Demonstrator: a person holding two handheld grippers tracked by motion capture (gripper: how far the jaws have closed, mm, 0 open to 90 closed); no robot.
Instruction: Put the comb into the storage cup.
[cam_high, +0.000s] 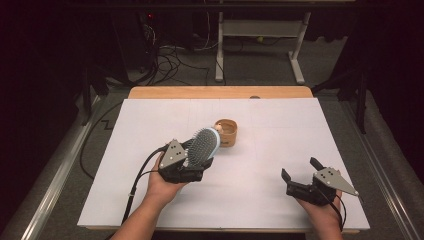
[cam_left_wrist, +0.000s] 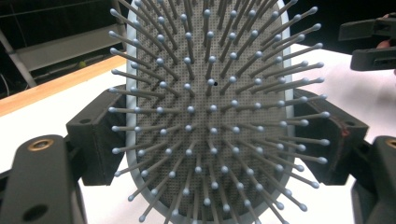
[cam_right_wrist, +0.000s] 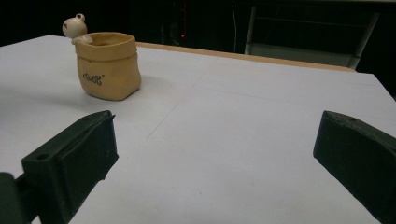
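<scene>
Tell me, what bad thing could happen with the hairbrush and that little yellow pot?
The left gripper clamps the hairbrush by the edges of its head, so it might slip or twist out. The brush's tip is close to the pot, which looks small and light, so a push forward could knock it over. The right gripper is open and off to the side.

A pale-blue paddle hairbrush (cam_high: 202, 147) with grey ball-tipped bristles is sitting tilted, head raised above the desk (cam_high: 260, 200) toward its middle, bristles facing up, just beside the tan pot (cam_high: 227, 131).
</scene>
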